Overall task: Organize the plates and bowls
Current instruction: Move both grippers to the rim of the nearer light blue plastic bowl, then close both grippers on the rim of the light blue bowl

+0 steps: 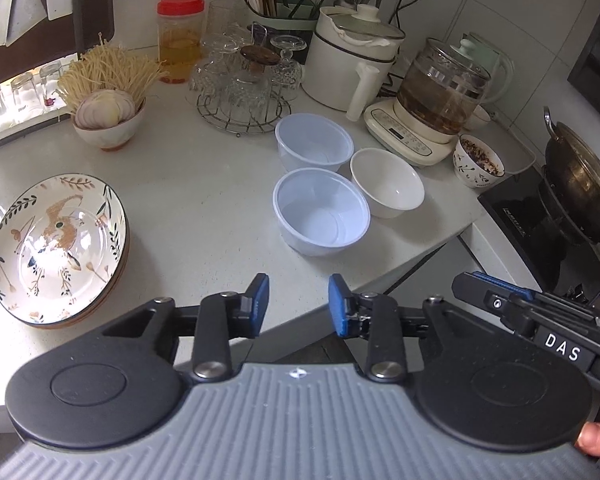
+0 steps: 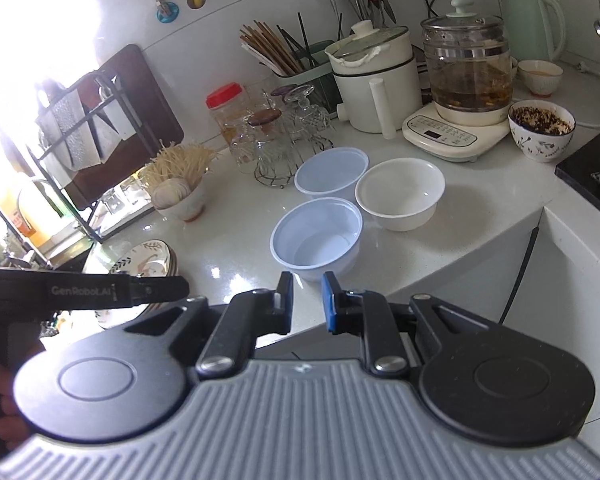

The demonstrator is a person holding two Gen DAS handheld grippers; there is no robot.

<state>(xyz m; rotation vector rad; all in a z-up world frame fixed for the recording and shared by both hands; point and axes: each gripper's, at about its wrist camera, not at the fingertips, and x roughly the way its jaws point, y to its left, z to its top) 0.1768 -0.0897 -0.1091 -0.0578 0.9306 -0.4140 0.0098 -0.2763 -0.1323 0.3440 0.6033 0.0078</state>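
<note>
Left gripper [image 1: 299, 304] is part open w/ nothing in it; right gripper [image 2: 307, 302] nearly closed, also empty. Just ahead on the counter [image 1: 204, 208] stand two clear plastic bowls [image 1: 321, 211] [image 1: 314, 142] and a white bowl [image 1: 387, 182]; the floral plates [image 1: 58, 246] are stacked at left. To nest the near bowl, I think one should open wider and grip its rim straight, not tilted.

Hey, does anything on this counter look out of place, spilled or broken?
Nothing spilled or broken. Only oddity: the patterned plates sit stacked at the left, while the two plastic bowls and white bowl stand loose, upright, unstacked.
</note>
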